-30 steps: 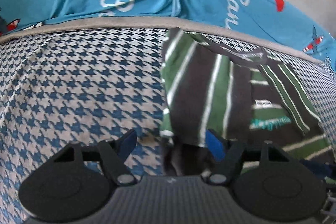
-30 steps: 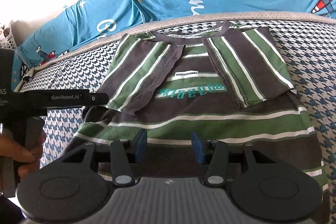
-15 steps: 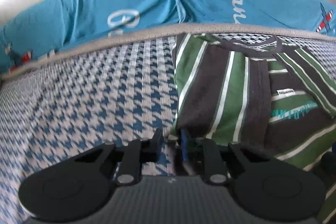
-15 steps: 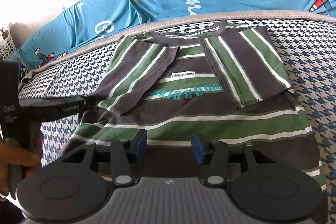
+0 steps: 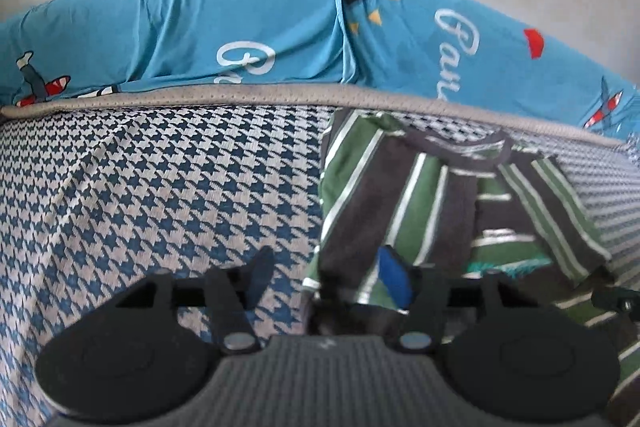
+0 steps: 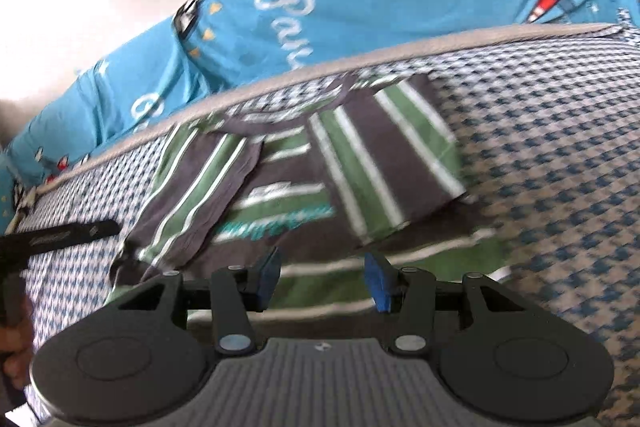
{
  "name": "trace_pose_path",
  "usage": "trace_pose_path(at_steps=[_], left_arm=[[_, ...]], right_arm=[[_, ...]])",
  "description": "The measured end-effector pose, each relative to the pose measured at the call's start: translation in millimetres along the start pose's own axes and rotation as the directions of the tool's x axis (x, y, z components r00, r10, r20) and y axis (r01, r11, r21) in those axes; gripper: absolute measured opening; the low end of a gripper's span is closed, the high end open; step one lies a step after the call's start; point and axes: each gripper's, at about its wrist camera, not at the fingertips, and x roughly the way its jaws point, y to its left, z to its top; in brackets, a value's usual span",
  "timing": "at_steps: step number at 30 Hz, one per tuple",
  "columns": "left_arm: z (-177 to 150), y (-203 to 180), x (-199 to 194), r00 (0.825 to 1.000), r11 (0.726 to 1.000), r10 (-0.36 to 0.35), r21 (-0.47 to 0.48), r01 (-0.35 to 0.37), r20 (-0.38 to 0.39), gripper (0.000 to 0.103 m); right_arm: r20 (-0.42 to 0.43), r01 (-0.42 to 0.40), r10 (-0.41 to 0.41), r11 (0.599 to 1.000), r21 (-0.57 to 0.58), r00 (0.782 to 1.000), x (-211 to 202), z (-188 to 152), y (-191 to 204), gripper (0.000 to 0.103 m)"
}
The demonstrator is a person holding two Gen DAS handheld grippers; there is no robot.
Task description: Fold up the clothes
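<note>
A green and dark grey striped T-shirt [image 6: 304, 187] lies flat on the houndstooth bed sheet [image 5: 160, 195], both sleeves folded in over its chest. My left gripper [image 5: 326, 279] hovers at the shirt's [image 5: 400, 195] left side edge. Its jaws are opening; the edge lies between them and neither pad presses on it. In the right wrist view the left gripper [image 6: 72, 233] shows as a black bar held by a hand [image 6: 16, 351]. My right gripper [image 6: 324, 279] stands open just above the shirt's lower body, with nothing gripped.
Blue pillows [image 5: 240, 31] printed with planes and white script line the far side of the bed against a pale wall. A grey piped mattress edge [image 5: 200, 97] runs in front of them. Bare houndstooth sheet [image 6: 560, 167] spreads left and right of the shirt.
The left gripper closed at the shirt's left edge half a second ago and has now spread apart again. The right gripper's view has swung right and tilted; the shirt lies as before.
</note>
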Motion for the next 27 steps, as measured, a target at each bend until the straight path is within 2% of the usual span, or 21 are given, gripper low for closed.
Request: trace_pose_path(at_steps=[2, 3, 9, 24, 27], left_arm=[[-2.3, -0.5, -4.2, 1.000, 1.000, 0.001, -0.008, -0.001, 0.005, 0.077], [-3.3, -1.6, -3.4, 1.000, 1.000, 0.001, -0.009, -0.001, 0.000, 0.078], [-7.6, -6.2, 5.6, 0.999, 1.000, 0.005, -0.016, -0.006, -0.043, 0.080], [-4.4, -4.1, 12.9, 0.998, 0.999, -0.009, -0.042, 0.007, -0.059, 0.086], [-4.2, -2.7, 13.9, 0.998, 0.999, -0.008, -0.046, 0.005, -0.061, 0.086]], right_arm=[[0.021, 0.013, -0.014, 1.000, 0.023, 1.000, -3.0, 7.4, -11.2, 0.045], [0.028, 0.020, -0.021, 0.999, 0.036, 0.999, -3.8, 11.2, -17.1, 0.045], [0.036, 0.053, -0.058, 0.991, 0.122, 0.998, 5.7, 27.4, -47.5, 0.045], [-0.002, -0.006, 0.006, 0.972, 0.237, 1.000, 59.3, 36.3, -99.8, 0.045], [0.021, -0.024, 0.021, 0.978, 0.208, 1.000, 63.2, 36.4, -102.0, 0.043]])
